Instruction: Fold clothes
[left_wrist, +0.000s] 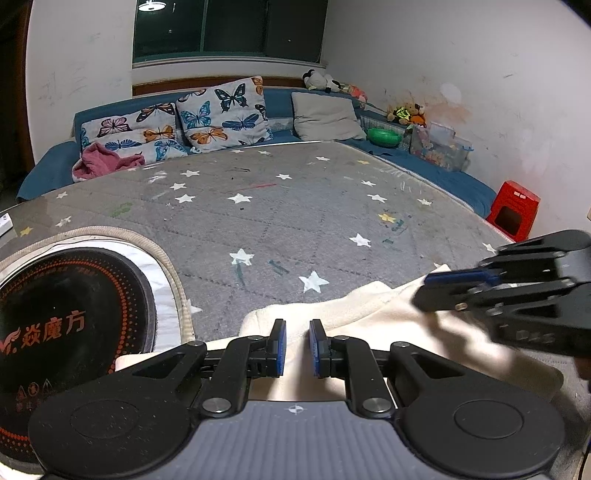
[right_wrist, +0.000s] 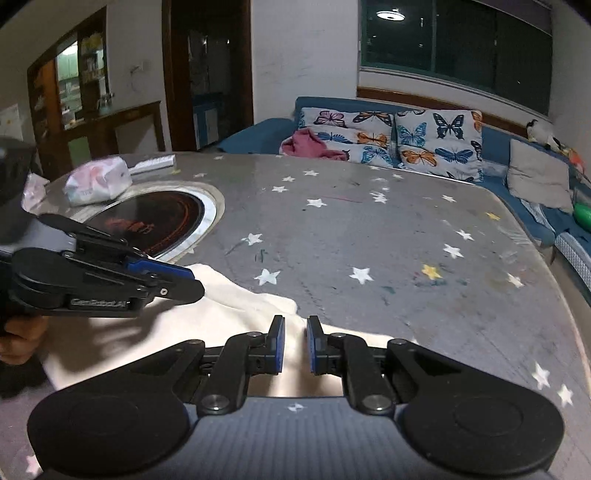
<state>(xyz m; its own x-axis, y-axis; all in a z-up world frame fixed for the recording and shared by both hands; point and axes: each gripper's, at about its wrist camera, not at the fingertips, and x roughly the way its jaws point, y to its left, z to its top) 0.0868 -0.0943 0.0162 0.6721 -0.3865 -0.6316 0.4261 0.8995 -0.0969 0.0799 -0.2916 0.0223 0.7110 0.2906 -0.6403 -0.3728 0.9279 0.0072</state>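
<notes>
A cream garment (left_wrist: 369, 314) (right_wrist: 221, 317) lies bunched at the near edge of the grey star-print table (left_wrist: 277, 221) (right_wrist: 369, 240). My left gripper (left_wrist: 297, 343) (right_wrist: 194, 284) is shut on its left part, with cloth filling the narrow gap between the blue pads. My right gripper (right_wrist: 295, 343) (left_wrist: 424, 284) is shut on the right part, where the cloth's far edge rises to a peak at the fingertips. The two grippers sit side by side, close together. A hand (right_wrist: 18, 339) holds the left gripper.
A round black induction cooker (left_wrist: 66, 314) (right_wrist: 155, 218) is set into the table left of the garment. A tissue pack (right_wrist: 98, 181) lies beyond it. A blue sofa with butterfly pillows (left_wrist: 221, 110) borders the far side, and a red stool (left_wrist: 513, 210) stands at the right.
</notes>
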